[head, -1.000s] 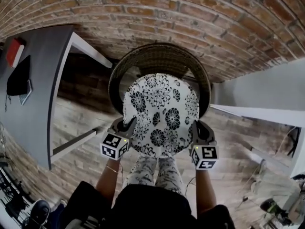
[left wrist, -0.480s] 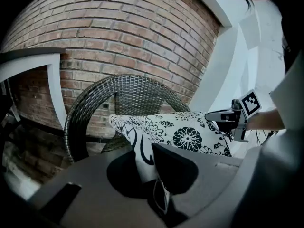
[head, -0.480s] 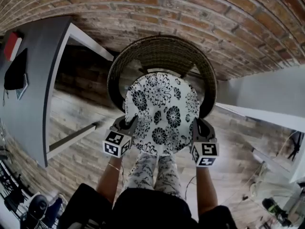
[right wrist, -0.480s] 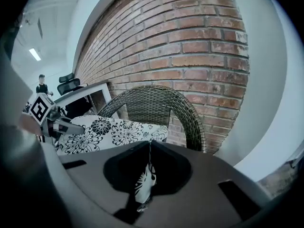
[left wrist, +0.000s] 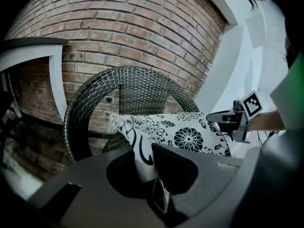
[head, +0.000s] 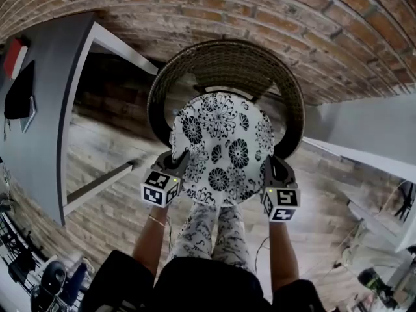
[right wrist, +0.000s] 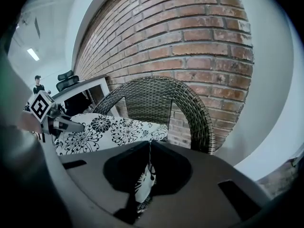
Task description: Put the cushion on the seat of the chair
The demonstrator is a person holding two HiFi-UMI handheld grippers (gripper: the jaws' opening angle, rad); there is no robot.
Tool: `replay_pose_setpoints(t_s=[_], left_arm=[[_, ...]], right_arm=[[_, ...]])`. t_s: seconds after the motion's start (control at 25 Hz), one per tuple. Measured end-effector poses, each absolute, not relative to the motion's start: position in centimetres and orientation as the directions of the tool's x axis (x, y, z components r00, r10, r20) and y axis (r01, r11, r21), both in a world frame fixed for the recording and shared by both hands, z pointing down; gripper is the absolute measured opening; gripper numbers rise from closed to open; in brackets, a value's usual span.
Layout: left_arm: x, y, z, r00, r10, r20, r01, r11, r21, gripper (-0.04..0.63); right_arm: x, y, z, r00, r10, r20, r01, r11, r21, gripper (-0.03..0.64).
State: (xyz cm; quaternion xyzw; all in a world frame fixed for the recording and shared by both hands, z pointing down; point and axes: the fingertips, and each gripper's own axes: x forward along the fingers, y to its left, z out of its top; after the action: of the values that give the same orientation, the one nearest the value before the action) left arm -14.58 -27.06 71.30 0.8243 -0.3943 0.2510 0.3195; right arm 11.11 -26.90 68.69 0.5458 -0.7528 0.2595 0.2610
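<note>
A round white cushion with black flowers [head: 221, 148] hangs level over the seat of a dark wicker chair [head: 224, 67]. My left gripper [head: 174, 168] is shut on the cushion's left edge [left wrist: 142, 151]. At the opposite edge my right gripper [head: 268, 171] is shut on the fabric [right wrist: 145, 175]. In the left gripper view the chair's curved back [left wrist: 137, 87] stands just behind the cushion [left wrist: 190, 129]. The right gripper view shows the cushion [right wrist: 109, 132] in front of the chair back [right wrist: 161, 101]. The seat itself is hidden under the cushion.
A brick wall [head: 260, 12] runs behind the chair. A grey desk [head: 45, 109] stands at the left with a red thing [head: 14, 57] and a dark thing [head: 19, 96] on it. A white wall or panel [head: 364, 129] is at the right. The floor is wood planks [head: 110, 213].
Both grippers and the cushion have sunk toward the chair; the chair now looms larger around the cushion.
</note>
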Motion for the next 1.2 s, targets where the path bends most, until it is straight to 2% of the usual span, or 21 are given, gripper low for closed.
replay_pose_setpoints(t_s=[1.2], left_arm=[[-14.0,-29.4,77.1,0.509,-0.461,0.727,-0.842,-0.442,0.309,0.011]], right_arm=[[12.0,-29.4,75.7,-0.263,-0.615,0.743,-0.954,0.279,-0.107,0.012]])
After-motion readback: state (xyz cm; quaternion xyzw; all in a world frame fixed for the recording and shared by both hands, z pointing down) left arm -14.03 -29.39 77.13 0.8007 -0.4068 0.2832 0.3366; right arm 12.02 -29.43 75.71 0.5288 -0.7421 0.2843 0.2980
